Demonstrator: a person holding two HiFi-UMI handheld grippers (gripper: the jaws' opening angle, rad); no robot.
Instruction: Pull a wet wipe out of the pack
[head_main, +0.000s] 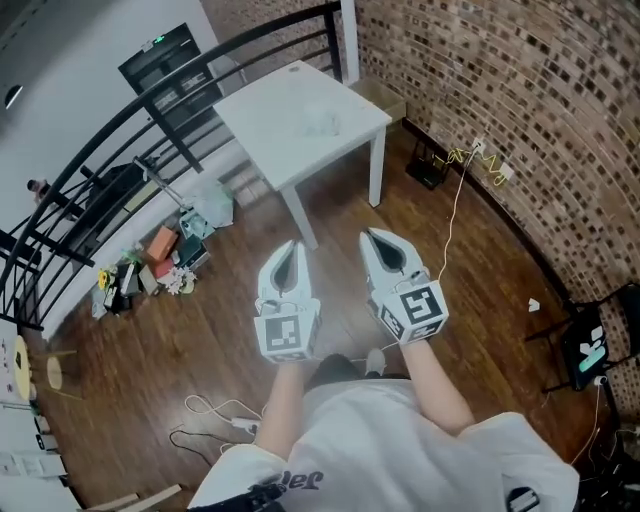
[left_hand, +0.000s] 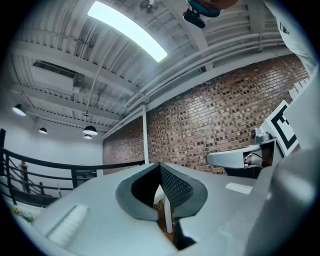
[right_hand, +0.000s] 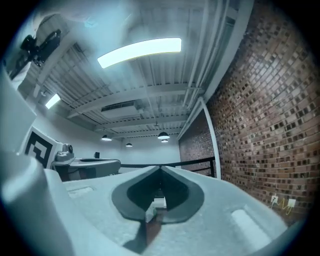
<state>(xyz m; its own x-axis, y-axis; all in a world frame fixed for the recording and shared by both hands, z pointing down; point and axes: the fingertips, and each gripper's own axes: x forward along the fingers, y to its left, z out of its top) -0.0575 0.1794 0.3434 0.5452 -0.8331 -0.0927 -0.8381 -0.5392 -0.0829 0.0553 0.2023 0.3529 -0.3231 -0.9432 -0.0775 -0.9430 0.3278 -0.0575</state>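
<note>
The left gripper (head_main: 291, 252) and right gripper (head_main: 376, 243) are held level, jaws closed on nothing, short of the white table (head_main: 268, 125), where a faint shape (head_main: 322, 121) is perhaps the pack.

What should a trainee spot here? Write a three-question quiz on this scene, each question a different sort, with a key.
1. True or false: the right tongs stand wide open.
2. What stands on the wooden floor ahead of the person? A) a white table B) a sofa C) a sink
3. Fill in: the wall at the head view's right is made of ____.

Key
1. False. The right tongs are shut with nothing between them, and so are the left tongs.
2. A.
3. Brick.
</note>
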